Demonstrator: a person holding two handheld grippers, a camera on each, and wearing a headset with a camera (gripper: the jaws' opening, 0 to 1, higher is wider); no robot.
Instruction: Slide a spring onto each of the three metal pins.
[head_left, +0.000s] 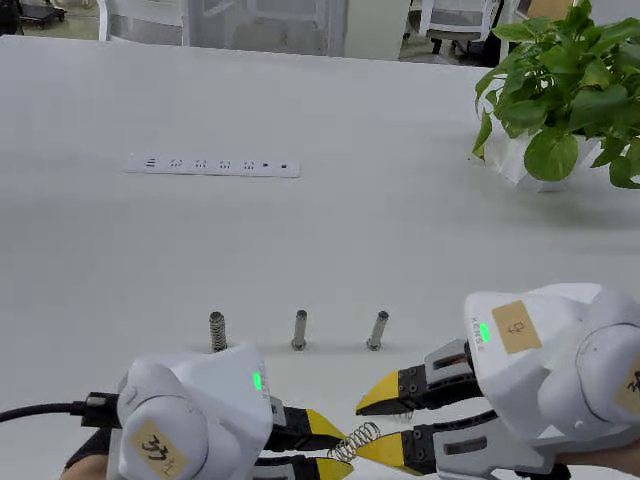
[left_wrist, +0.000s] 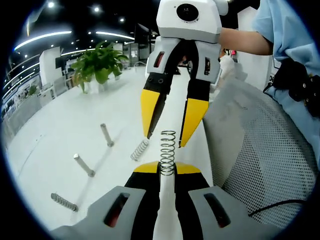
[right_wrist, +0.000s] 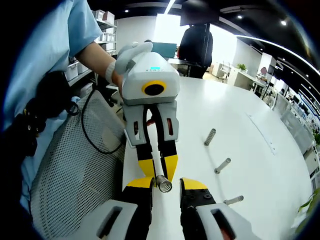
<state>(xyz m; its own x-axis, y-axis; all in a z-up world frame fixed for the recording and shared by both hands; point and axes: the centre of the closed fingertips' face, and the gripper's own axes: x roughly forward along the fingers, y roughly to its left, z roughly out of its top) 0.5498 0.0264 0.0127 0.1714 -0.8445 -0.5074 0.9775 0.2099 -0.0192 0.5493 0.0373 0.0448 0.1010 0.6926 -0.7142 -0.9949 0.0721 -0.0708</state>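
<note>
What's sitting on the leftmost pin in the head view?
A spring stands over it, its coils running from the top down to the table. The coils cover the shaft inside, so I cannot tell how fully it is seated. The middle pin and right pin are bare.

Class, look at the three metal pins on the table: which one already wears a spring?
The leftmost pin in the head view, wrapped in coils; the middle pin and right pin stand bare.
</note>
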